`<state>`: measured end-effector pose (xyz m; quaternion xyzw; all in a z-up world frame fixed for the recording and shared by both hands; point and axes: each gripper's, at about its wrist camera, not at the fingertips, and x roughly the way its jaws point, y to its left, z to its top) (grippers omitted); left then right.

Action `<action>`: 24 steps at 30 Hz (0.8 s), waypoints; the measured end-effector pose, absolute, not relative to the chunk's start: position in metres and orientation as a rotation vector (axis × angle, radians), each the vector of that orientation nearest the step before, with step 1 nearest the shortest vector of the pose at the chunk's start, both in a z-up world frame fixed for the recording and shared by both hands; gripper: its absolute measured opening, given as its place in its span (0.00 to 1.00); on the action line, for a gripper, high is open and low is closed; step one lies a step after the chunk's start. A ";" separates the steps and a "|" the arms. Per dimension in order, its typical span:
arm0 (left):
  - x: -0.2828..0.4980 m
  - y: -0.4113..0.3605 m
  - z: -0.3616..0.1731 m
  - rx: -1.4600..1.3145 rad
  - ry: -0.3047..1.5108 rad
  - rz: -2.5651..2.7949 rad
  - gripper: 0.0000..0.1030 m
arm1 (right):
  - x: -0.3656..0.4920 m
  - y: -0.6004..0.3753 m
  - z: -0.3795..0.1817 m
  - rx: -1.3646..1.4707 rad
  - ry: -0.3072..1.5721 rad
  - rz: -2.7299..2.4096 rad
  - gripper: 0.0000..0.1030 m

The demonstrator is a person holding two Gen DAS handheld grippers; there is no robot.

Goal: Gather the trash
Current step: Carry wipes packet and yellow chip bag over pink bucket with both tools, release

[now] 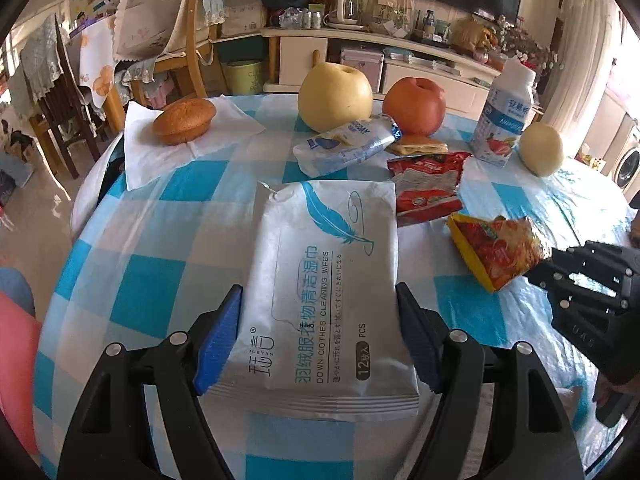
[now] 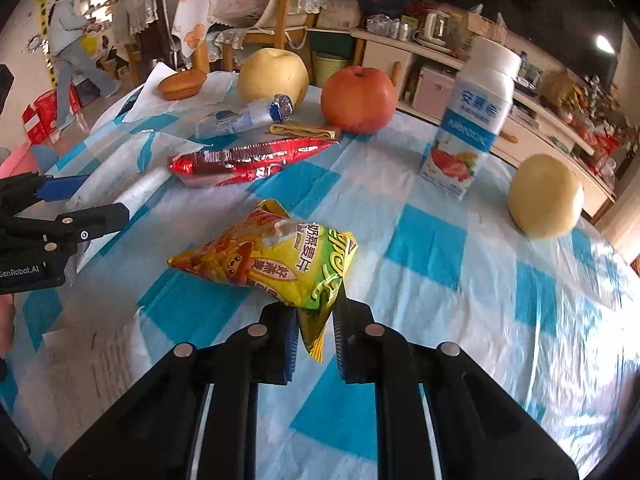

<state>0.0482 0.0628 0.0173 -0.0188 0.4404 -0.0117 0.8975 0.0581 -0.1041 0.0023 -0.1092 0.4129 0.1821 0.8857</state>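
Crinkly foil snack bag (image 2: 272,264) pinched in R gripper (image 2: 316,340); flat wipes pack (image 1: 324,296) in L gripper (image 1: 320,336).

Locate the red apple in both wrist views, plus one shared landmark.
Left wrist: red apple upper centre-right, at the table's far side, right of the big yellow pear.
Right wrist: red apple upper centre, between the same pear and the white drink bottle.
Shared landmark: the drink bottle, right of the apple in both views.
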 end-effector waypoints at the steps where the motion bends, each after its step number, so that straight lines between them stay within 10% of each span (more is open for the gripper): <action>1: 0.046 0.063 0.018 -0.044 0.911 -0.028 0.72 | 0.054 -0.106 0.003 -0.215 0.862 0.372 0.15; 24: -0.003 0.078 0.038 -0.176 0.860 -0.071 0.71 | -0.050 -0.136 0.036 -0.040 0.846 0.297 0.15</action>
